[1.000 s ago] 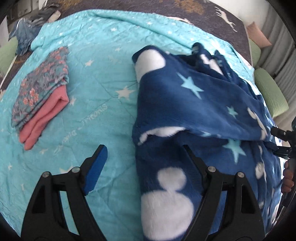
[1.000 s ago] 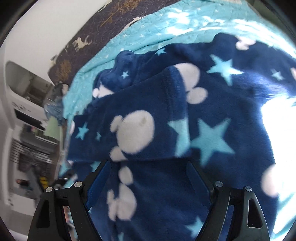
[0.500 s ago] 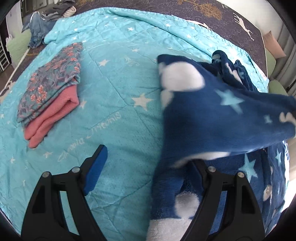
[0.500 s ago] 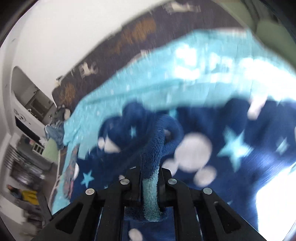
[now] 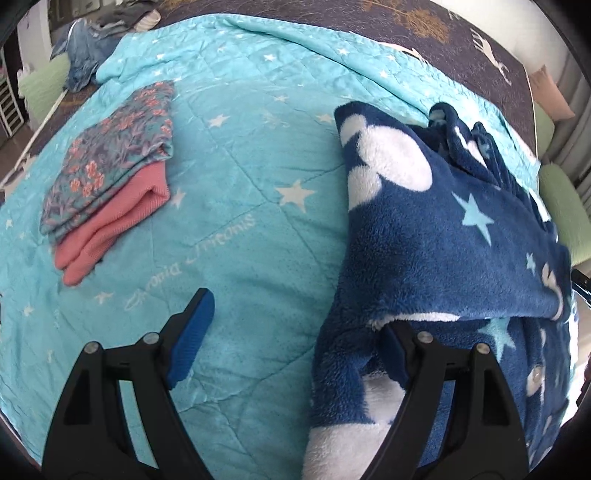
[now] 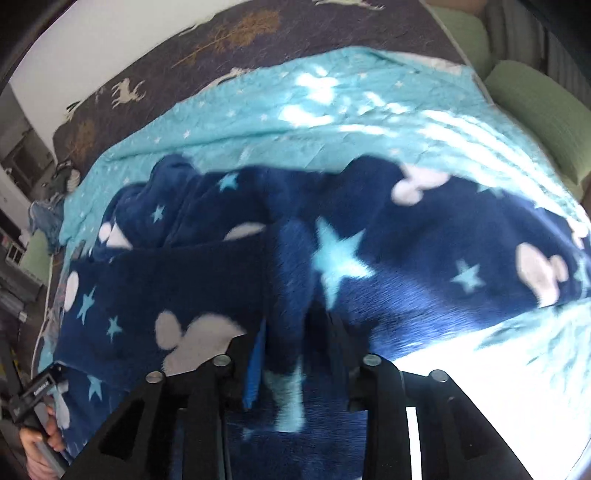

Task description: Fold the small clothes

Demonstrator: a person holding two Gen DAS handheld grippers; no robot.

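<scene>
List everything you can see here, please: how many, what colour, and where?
fleece garment: one, navy with stars and white blobs, right side of quilt
floral cloth: one, teal with pink flowers, folded, atop the pink one
pink cloth: one, folded, left side of quilt
quilt: one, turquoise with white stars
dark bedspread: one, deer print, beyond the quilt
green cushions: at least two, at the edges
left tool: open, one finger under fleece
right tool: pinching fleece

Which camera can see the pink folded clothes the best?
The left wrist view. The pink folded garment lies sharp and unblocked there, under a flowery one on the turquoise quilt. The right wrist view does not show it.
</scene>
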